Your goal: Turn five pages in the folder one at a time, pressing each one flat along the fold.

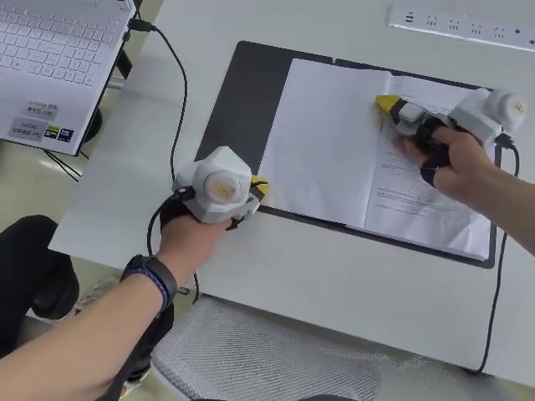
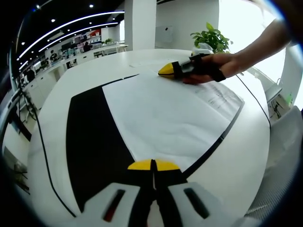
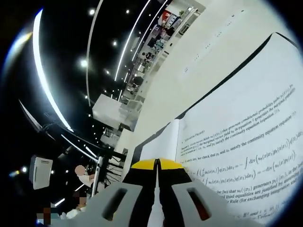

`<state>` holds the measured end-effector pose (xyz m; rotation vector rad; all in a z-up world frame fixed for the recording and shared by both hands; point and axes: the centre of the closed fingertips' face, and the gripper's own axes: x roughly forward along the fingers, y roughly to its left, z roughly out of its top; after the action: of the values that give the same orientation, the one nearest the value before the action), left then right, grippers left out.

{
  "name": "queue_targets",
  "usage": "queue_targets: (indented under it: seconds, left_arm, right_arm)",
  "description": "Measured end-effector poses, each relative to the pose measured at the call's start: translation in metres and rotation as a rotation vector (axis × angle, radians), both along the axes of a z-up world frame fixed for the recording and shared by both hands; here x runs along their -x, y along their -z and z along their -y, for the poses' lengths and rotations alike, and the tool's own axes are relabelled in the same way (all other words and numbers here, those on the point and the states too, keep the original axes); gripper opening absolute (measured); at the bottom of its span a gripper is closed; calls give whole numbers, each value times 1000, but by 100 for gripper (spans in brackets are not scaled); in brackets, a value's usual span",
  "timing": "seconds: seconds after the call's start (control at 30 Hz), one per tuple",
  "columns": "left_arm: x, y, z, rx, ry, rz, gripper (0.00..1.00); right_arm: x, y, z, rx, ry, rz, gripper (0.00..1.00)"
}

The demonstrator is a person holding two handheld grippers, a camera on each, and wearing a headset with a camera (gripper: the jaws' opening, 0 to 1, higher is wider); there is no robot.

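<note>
Right claw (image 1: 387,104) (pressed together) lies at the folder (image 1: 251,92) fold; left claw (image 1: 260,189), also together, beside its edge.

White workbench (image 1: 334,276) spanned the frame; laptop (image 1: 58,58) upper left, power strip (image 1: 460,25) upper right, grey mesh chair (image 1: 276,351) bottom centre. Left gripper view: potted plant (image 2: 210,35) upper right, ceiling light strips (image 2: 71,22) upper left.

White table (image 1: 334,276), open black folder (image 1: 242,100) flat on it, power strip (image 1: 460,23) at far edge, black cable (image 1: 184,88) beside folder
</note>
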<state>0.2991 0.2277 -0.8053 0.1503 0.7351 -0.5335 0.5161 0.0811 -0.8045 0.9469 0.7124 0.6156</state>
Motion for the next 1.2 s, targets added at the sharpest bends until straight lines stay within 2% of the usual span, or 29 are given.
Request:
queue_targets:
  seconds: [0.07,0.2,0.27,0.33,0.6,0.77,0.9,0.97,1.03,1.2]
  left_arm:
    - [-1,1,0,4,-3,-2,0]
    - [-2,2,-1,2,-7,-4,0]
    - [-3,3,-1,4,-11,-4,0]
    - [-2,2,-1,5,-8,-4,0]
    - [-2,-1,0,9,-6,-6,0]
    - [-1,-2,0,11,-13,-7,0]
    - [-3,2,-2,14,-21,-7,0]
    - [-4,3,-2,16,-25,-6,0]
    - [-4,3,-2,15,-26,-5,0]
    - [-5,7,-3,19,-27,-12,0]
  right_arm:
    - [-7,1,1,2,26,8,0]
    - [-22,5,5,-18,103,-8,0]
    - [-27,4,4,-10,129,5,0]
    - [-33,4,6,-31,170,-8,0]
    - [-49,1,10,-56,263,-24,0]
    - [-50,0,8,-39,251,-7,0]
    - [-43,-2,4,-34,212,2,0]
    - [-37,-2,1,-47,168,0,0]
    - [-27,-2,-2,-24,108,25,0]
    - [-9,-4,-5,-34,55,24,0]
